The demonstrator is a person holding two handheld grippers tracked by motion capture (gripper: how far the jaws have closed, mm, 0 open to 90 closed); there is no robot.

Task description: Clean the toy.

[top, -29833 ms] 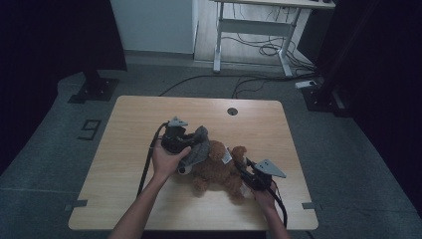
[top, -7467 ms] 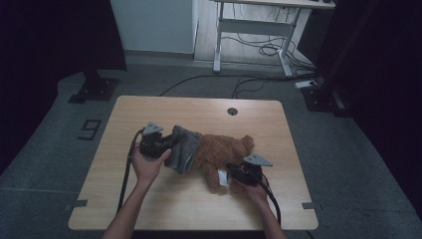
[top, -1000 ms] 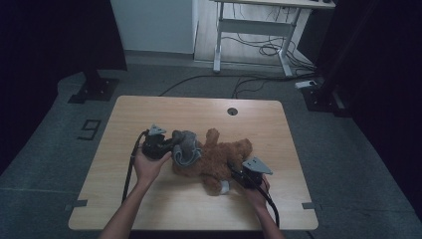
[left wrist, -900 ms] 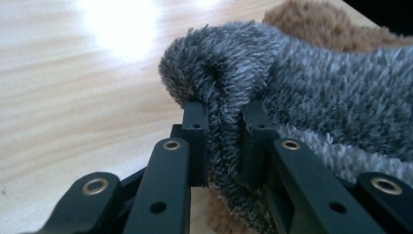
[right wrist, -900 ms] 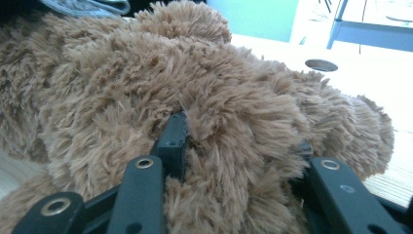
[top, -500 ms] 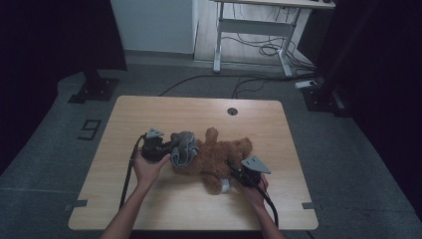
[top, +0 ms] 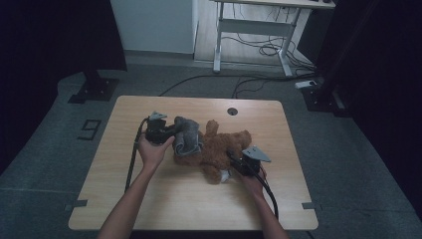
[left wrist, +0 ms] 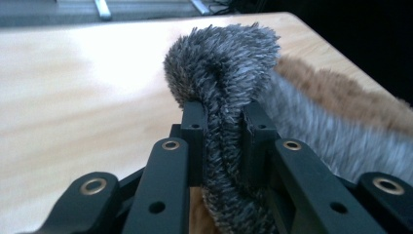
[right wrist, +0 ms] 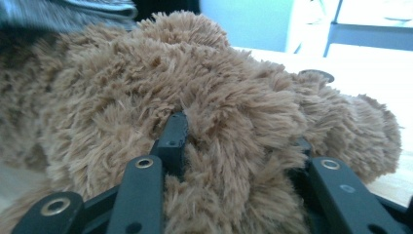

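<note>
Lying mid-table (top: 149,199), the brown teddy bear (top: 219,149) is pinched at both ends: its grey fuzzy garment (left wrist: 224,73) is clamped tight in the nearly closed left gripper (left wrist: 223,122), while brown fur is squeezed between the part-open jaws of the right gripper (right wrist: 238,134).

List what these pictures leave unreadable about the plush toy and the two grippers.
- Right gripper: its right jaw tip is buried in the brown plush toy, right gripper view.
- Left gripper: the grey fur clamped between its jaws runs off the bottom edge, left gripper view.
- Toy's face: too small and dim, high view.
</note>
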